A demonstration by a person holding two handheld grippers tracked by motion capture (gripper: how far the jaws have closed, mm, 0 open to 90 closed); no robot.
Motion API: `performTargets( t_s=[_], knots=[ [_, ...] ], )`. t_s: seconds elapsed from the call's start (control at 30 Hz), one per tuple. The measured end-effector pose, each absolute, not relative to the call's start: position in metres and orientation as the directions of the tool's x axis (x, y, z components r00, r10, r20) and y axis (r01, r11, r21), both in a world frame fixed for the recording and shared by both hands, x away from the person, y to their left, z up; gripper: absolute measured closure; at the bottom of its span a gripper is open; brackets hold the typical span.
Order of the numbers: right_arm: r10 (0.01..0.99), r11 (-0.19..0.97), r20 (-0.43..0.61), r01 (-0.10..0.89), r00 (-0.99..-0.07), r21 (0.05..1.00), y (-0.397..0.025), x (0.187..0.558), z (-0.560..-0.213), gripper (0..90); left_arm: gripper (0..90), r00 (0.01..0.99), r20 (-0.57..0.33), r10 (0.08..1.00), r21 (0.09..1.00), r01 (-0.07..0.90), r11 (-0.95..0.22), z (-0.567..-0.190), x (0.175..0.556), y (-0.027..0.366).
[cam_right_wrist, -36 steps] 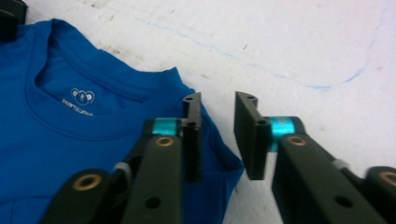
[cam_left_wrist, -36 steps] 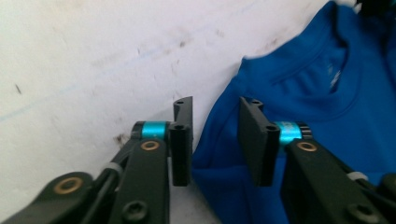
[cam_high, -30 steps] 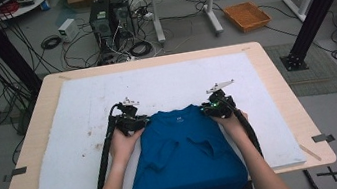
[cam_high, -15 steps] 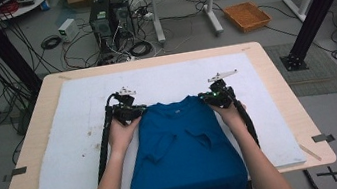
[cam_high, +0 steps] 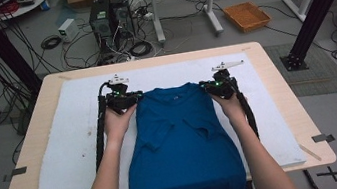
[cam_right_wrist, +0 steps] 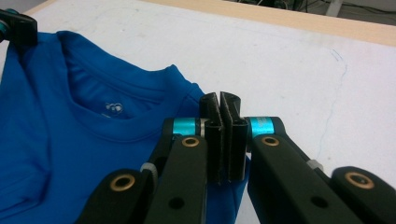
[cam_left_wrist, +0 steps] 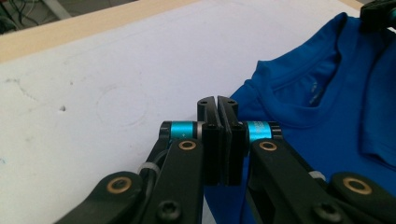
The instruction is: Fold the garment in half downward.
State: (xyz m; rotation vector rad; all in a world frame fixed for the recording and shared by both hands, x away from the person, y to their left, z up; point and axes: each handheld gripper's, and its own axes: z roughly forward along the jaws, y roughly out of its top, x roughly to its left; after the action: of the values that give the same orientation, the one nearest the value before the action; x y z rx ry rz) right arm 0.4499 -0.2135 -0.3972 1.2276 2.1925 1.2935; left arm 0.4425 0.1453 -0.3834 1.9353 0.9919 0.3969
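A blue T-shirt lies flat on the white mat, collar toward the far side and hem hanging over the table's near edge. Its sleeves are folded inward over the chest. My left gripper is shut on the shirt's left shoulder; in the left gripper view the gripper pinches the shirt fabric at the shoulder corner. My right gripper is shut on the other shoulder; the right gripper view shows the gripper clamped on the shirt edge beside the collar.
The mat covers most of the wooden table, with bare mat left, right and beyond the shirt. On the floor behind stand a computer tower, tangled cables and an orange tray. Black frame posts rise at both sides.
Both grippers have moved away from the person toward the far edge, dragging the shirt by its shoulders farther up the mat. The jaws stayed shut throughout.
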Motion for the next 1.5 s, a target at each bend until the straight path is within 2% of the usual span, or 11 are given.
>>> performTargets(
  t_s=[0.37,0.83,1.5],
  knots=[
    [0.789,0.213,0.142,0.483,-0.597,0.849,-0.221,0.424,-0.388,88.8,88.4,0.665,-0.087,0.742,0.845,0.444,-0.299,-0.372,0.421,0.146],
    [0.739,0.183,0.162,0.426,-0.654,0.886,-0.229,0.373,-0.377,88.7,88.4,0.724,-0.075,0.686,0.874,0.379,-0.304,-0.361,0.37,0.151],
    [0.715,0.248,0.12,0.41,-0.689,0.878,-0.237,0.285,-0.398,88.4,88.3,0.797,0.026,0.603,0.862,0.288,-0.417,-0.379,0.283,0.147]
  ],
)
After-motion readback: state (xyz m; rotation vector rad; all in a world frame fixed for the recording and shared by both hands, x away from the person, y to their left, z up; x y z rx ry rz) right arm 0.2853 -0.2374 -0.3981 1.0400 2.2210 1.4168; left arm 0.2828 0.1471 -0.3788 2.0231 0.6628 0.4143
